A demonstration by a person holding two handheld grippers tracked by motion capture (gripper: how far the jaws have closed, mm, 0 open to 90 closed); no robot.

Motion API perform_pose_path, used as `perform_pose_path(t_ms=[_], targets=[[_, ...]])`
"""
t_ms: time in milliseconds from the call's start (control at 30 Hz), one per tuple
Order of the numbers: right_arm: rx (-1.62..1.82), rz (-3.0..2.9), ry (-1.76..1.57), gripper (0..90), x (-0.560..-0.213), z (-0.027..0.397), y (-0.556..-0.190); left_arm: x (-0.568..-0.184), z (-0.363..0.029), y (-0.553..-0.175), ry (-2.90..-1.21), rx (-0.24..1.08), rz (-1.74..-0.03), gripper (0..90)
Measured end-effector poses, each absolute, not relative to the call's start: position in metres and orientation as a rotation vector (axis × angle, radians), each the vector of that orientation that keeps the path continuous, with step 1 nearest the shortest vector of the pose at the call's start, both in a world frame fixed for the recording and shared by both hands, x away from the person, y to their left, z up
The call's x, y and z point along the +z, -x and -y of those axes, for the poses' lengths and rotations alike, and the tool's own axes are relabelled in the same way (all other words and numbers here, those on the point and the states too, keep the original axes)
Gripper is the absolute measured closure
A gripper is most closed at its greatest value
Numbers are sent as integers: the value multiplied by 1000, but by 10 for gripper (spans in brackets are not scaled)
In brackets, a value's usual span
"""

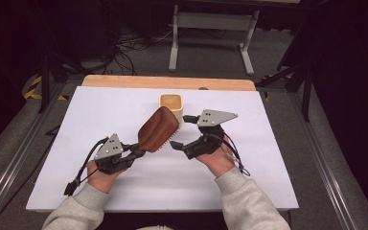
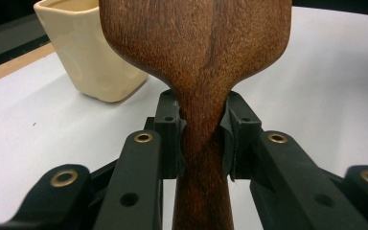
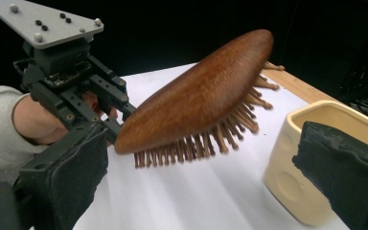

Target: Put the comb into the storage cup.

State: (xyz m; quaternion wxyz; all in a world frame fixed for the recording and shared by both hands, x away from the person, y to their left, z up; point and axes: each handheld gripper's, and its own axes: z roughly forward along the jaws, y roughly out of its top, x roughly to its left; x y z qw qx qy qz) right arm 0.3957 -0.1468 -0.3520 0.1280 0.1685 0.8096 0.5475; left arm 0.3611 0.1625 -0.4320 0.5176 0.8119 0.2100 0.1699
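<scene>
A brown wooden hairbrush [image 1: 158,129] is held off the white table by its handle, with my left gripper [image 1: 136,151] shut on it. The head tilts up toward a cream square cup [image 1: 171,103] standing upright just behind it, and the bristles face down and to the right. In the left gripper view both pads clamp the narrow neck of the brush [image 2: 196,43], with the cup [image 2: 91,52] at upper left. My right gripper [image 1: 180,131] stands open right of the brush head, holding nothing. In its view the brush [image 3: 196,96] and cup [image 3: 292,167] lie between its spread pads [image 3: 72,177].
The white table top [image 1: 100,110] ends in a wooden strip [image 1: 167,82] at the far edge. Beyond it a grey metal stand [image 1: 211,28] and cables lie on the floor. Metal rails [image 1: 9,167] run along both sides of the table.
</scene>
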Motion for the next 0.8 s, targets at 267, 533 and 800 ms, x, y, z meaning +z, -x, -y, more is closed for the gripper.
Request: perform_pose_path(t_ms=[267, 533, 800], targets=[[1566, -2391, -511, 42, -353, 125, -407, -432, -162, -361, -1946, 405, -502, 729], [1574, -2425, -541, 45, -358, 112, -415, -432, -160, -360, -1950, 414, -498, 729], [1536, -2422, -551, 180, -355, 106, -414, -433, -160, -360, -1957, 415, -498, 729]])
